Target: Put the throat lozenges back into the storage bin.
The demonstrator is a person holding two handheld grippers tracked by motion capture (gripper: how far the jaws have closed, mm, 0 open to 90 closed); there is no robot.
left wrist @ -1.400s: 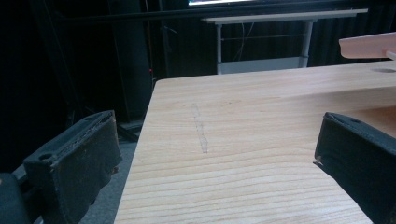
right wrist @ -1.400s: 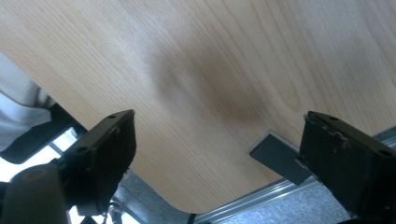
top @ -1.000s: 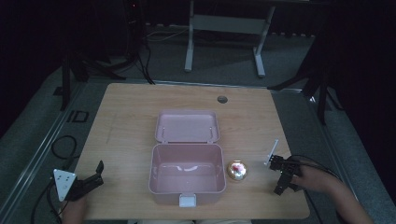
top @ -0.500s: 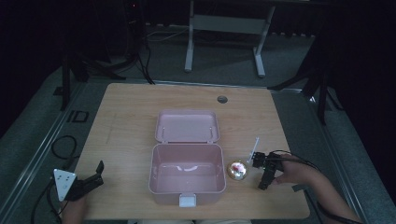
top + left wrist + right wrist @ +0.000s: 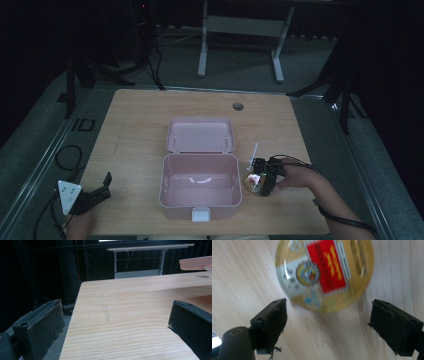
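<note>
A round gold tin with a red and white label lies on the wooden table, just right of an open pink box whose lid is folded back. My right gripper hovers directly over the tin, pointing down, jaws open. In the right gripper view the tin lies just beyond the two spread fingers, untouched. At the table's front left corner my left gripper is open and holds nothing; its view shows bare table between its fingers.
The box's white latch faces the front edge. A small round grommet sits in the table near the back. A desk frame stands on the floor beyond the table. Cables lie on the floor at the left.
My right gripper has moved left from the table's right side to above the tin. The left gripper has stayed where it was.
</note>
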